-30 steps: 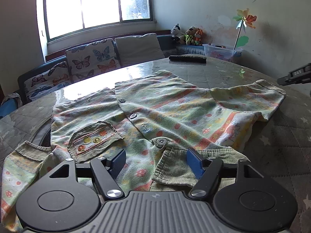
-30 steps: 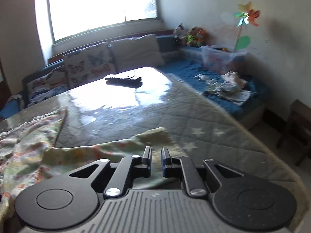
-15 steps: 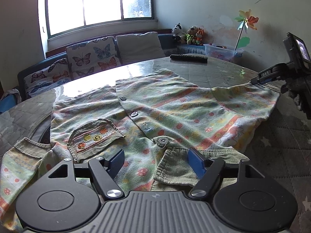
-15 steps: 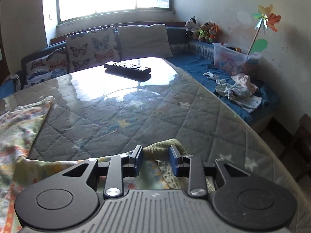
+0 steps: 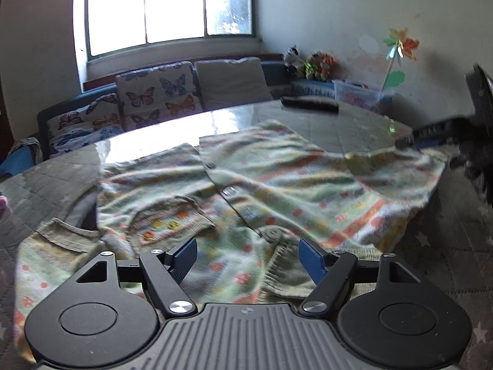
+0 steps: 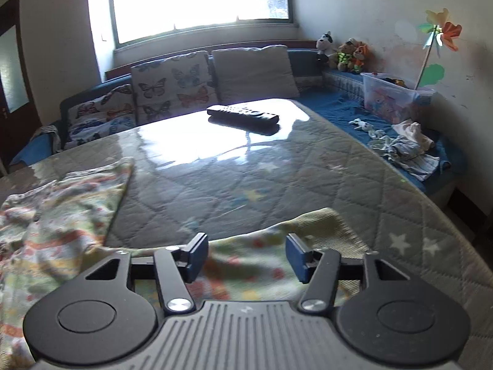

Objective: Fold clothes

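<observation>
Left gripper (image 5: 248, 257), jaws wide, hovers over the collar of the patterned shirt (image 5: 277, 185) spread on the quilted table (image 6: 277, 185). Right gripper (image 6: 246, 257), jaws wide and empty, sits above the shirt's sleeve cuff (image 6: 320, 225); bare table extends beyond to the remote control (image 6: 243, 114).

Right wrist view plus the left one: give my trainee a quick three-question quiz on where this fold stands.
1. True or false: the right gripper is clamped shut on the sleeve.
2. What dark object lies at the far side of the table? A) remote control B) shoe C) book
3. Fill in: the left gripper hangs open over the shirt's ____ end.

Key: 1 false, its jaws stand apart over the sleeve. 2 A, the remote control. 3 collar.
</observation>
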{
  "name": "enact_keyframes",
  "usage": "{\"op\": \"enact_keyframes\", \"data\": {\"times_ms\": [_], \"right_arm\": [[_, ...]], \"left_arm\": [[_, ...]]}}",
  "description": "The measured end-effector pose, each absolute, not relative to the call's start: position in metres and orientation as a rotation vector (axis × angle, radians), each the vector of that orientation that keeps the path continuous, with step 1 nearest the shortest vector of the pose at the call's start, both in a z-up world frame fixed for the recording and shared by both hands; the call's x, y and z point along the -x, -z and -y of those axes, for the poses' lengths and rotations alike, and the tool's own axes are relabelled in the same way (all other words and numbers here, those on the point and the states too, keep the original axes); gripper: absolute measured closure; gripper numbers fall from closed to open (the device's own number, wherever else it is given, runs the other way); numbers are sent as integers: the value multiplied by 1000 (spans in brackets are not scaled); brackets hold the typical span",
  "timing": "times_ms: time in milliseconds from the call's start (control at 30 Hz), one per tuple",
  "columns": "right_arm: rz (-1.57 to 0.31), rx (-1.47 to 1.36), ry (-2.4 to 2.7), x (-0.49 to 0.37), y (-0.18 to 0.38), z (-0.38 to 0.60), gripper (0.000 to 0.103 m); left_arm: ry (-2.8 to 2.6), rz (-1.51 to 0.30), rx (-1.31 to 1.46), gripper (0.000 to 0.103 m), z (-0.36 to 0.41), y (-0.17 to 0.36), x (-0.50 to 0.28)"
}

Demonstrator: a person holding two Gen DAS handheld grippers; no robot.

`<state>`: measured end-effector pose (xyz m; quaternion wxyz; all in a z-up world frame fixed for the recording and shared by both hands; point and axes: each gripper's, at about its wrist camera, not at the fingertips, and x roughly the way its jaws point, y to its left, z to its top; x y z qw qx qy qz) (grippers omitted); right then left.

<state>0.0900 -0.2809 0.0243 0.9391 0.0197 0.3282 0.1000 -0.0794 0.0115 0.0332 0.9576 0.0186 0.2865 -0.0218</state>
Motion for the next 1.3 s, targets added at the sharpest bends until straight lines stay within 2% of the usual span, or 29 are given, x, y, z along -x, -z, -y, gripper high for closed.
{"op": "enact_keyframes", "data": {"times_ms": [133, 167, 200, 333, 367, 533, 567, 1133, 1200, 1267, 1300], "right_arm": [[-679, -22, -233, -84, -19, 268, 36], [-682, -24, -235, -83, -17, 267, 34], [-685, -29, -237, -83, -15, 266, 27], [-679, -20, -243, -81, -11, 264, 21], [-677, -19, -248, -81, -11, 263, 15], [-680, 6, -264, -83, -7, 257, 2], [-685, 12, -267, -83, -6, 255, 0], [-691, 48, -257, -84, -3, 249, 0], [-691, 49, -256, -84, -3, 249, 0], [-691, 50, -256, -84, -3, 249, 0], [-690, 50, -256, -84, -3, 248, 0]], "left_arm": [[-66, -540, -9, 29, -46, -48, 86], [-98, -543, -3, 29, -56, -49, 86], [-131, -552, 1, 29, -67, -49, 85], [-227, -588, 20, 46, -102, -48, 77], [-237, -596, 21, 50, -108, -47, 73], [-264, -640, 15, 66, -124, -37, 56], [-266, -646, 16, 67, -126, -35, 53], [-201, -709, -21, 68, -131, -16, 41], [-200, -702, -16, 79, -133, -16, 41], [-200, -690, 0, 95, -135, -18, 44], [-212, -681, 9, 95, -136, -19, 46]]}}
